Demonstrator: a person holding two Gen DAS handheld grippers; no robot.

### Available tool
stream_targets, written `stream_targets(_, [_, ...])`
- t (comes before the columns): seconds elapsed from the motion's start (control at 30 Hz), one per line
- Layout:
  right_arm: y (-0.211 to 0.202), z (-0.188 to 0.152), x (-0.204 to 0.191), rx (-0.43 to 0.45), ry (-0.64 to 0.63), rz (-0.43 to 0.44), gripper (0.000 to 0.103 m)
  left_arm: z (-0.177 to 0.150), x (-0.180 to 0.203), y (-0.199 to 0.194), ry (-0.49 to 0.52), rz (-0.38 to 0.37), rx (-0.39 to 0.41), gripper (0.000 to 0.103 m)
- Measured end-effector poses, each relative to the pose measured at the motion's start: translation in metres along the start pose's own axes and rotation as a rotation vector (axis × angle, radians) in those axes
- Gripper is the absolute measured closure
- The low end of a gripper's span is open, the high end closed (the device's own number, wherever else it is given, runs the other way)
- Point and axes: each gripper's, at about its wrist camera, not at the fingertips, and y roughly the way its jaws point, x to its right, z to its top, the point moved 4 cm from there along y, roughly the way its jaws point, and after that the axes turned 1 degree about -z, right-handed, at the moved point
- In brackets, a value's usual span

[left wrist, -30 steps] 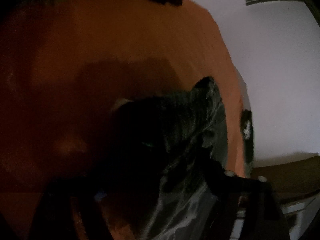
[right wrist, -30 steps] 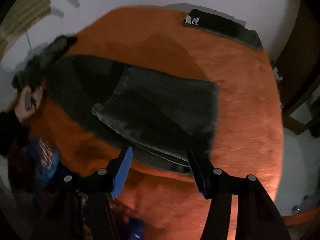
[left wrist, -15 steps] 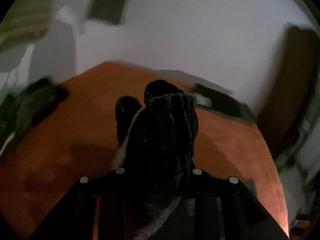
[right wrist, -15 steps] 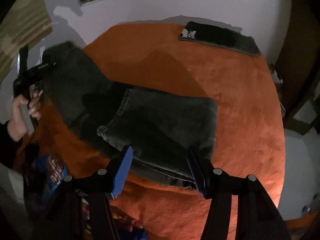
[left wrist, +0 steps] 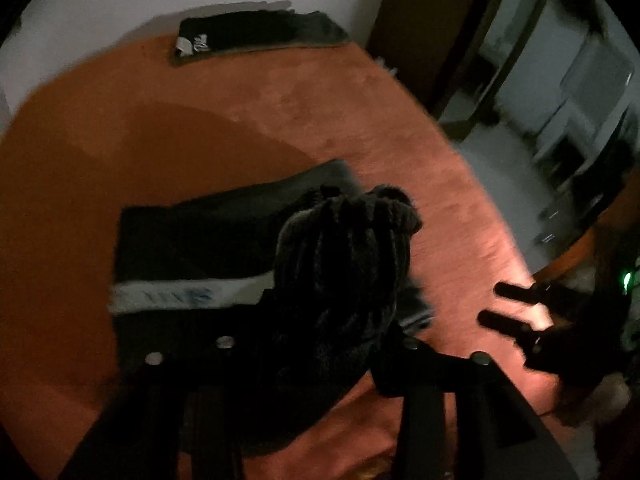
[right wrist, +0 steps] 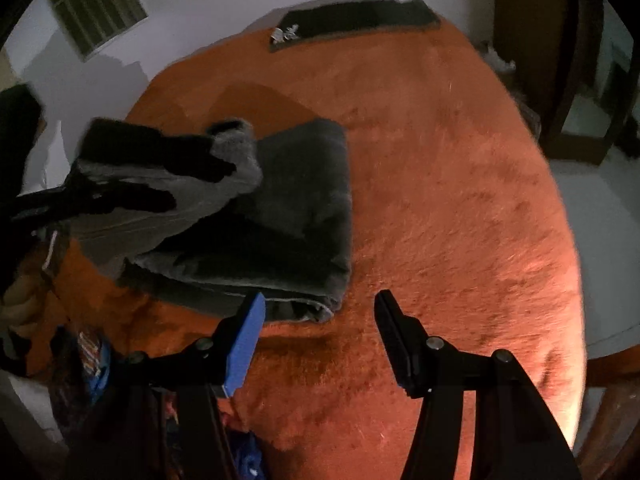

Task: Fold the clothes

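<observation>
Swung over the folded jeans (right wrist: 280, 208), left gripper (left wrist: 320, 340) clamps denim.

Orange blanket (right wrist: 440, 184), white wall (right wrist: 208, 4), wall vent (right wrist: 96, 4), dark doorway (left wrist: 424, 32)

We cannot see the left gripper's (left wrist: 320, 344) fingertips, because the bunched dark jeans (left wrist: 344, 264) it carries cover them. In the right wrist view motion blur smears that lifted fabric, and the white print on the folded black garment (right wrist: 356, 18) at the far edge of the bed (right wrist: 460, 184) is too small to read. The hand (right wrist: 18, 308) is cut off by the left edge.
</observation>
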Motion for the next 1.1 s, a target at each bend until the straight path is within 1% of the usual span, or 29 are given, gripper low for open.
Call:
stream_targets(0.07, [0.022,0.006,-0.001,-0.014,0.034,0.033,0.047,0.000,0.010,0.006,0.032,-0.014,-0.042,0.057])
stream_targets(0.13, [0.038,0.010,-0.008,-0.018,0.047,0.047,0.047,0.016,0.020,0.012,0.013,0.016,-0.075,0.057])
stream_targets(0.17, [0.043,0.012,-0.013,-0.018,0.049,0.053,0.047,0.024,0.028,0.008,0.009,0.028,-0.083,0.057])
stream_targets(0.23, [0.041,0.010,-0.022,0.000,0.053,0.072,0.047,0.013,0.029,-0.023,0.005,0.058,-0.039,0.057])
stream_targets(0.27, [0.039,0.008,-0.024,0.012,0.052,0.074,0.047,0.009,0.030,-0.037,0.003,0.075,-0.001,0.057])
stream_targets(0.33, [0.033,0.004,-0.023,0.038,0.047,0.063,0.047,0.010,0.033,-0.059,-0.006,0.117,0.176,0.057])
stream_targets(0.37, [0.030,0.002,-0.019,0.046,0.054,0.057,0.047,0.009,0.035,-0.066,0.005,0.140,0.240,0.053])
stream_targets(0.4, [0.027,0.000,-0.015,0.054,0.062,0.051,0.047,0.004,0.042,-0.057,0.065,0.172,0.230,0.039])
stream_targets(0.43, [0.026,-0.003,-0.009,0.056,0.079,0.049,0.047,-0.002,0.050,-0.046,0.129,0.199,0.199,0.031])
stream_targets(0.47, [0.026,-0.006,0.000,0.051,0.103,0.049,0.047,-0.008,0.057,-0.029,0.200,0.207,0.106,0.031])
stream_targets(0.5, [0.027,-0.009,0.008,0.043,0.127,0.047,0.047,-0.017,0.063,-0.017,0.249,0.189,0.030,0.031])
stream_targets(0.57, [0.029,-0.016,0.024,0.027,0.173,0.044,0.047,-0.032,0.068,-0.014,0.272,0.111,-0.027,0.031])
stream_targets(0.63, [0.030,-0.021,0.037,0.020,0.203,0.045,0.047,-0.041,0.075,-0.026,0.297,-0.032,-0.059,0.031])
stream_targets(0.67, [0.030,-0.023,0.041,0.018,0.214,0.049,0.047,-0.044,0.081,-0.032,0.322,-0.131,-0.095,0.031])
stream_targets(0.7, [0.031,-0.024,0.043,0.016,0.223,0.055,0.047,-0.046,0.085,-0.034,0.328,-0.188,-0.136,0.028])
stream_targets(0.77, [0.032,-0.025,0.047,0.011,0.240,0.066,0.047,-0.046,0.086,-0.031,0.289,-0.205,-0.236,0.028])
stream_targets(0.8, [0.032,-0.024,0.047,0.011,0.252,0.088,0.047,-0.039,0.080,-0.035,0.247,-0.219,-0.225,0.028])
stream_targets(0.83, [0.033,-0.021,0.045,0.015,0.266,0.125,0.047,-0.032,0.074,-0.042,0.220,-0.244,-0.186,0.028])
stream_targets(0.87, [0.033,-0.019,0.044,0.018,0.280,0.162,0.047,-0.023,0.066,-0.046,0.203,-0.247,-0.147,0.028])
stream_targets(0.9, [0.034,-0.016,0.042,0.022,0.295,0.199,0.047,-0.013,0.055,-0.051,0.181,-0.236,-0.110,0.028])
stream_targets(0.97, [0.042,-0.004,0.034,0.007,0.294,0.265,0.047,0.004,0.017,-0.061,0.102,-0.195,-0.040,0.027])
stream_targets(1.0, [0.047,0.003,0.029,-0.003,0.289,0.296,0.045,0.010,-0.003,-0.061,0.057,-0.168,-0.023,0.027])
stream_targets(1.03, [0.053,0.010,0.024,-0.014,0.284,0.328,0.040,0.013,-0.026,-0.058,0.013,-0.131,-0.019,0.026])
stream_targets(1.1, [0.066,0.024,0.014,-0.038,0.276,0.377,0.034,0.010,-0.073,-0.044,-0.076,-0.053,-0.046,0.026])
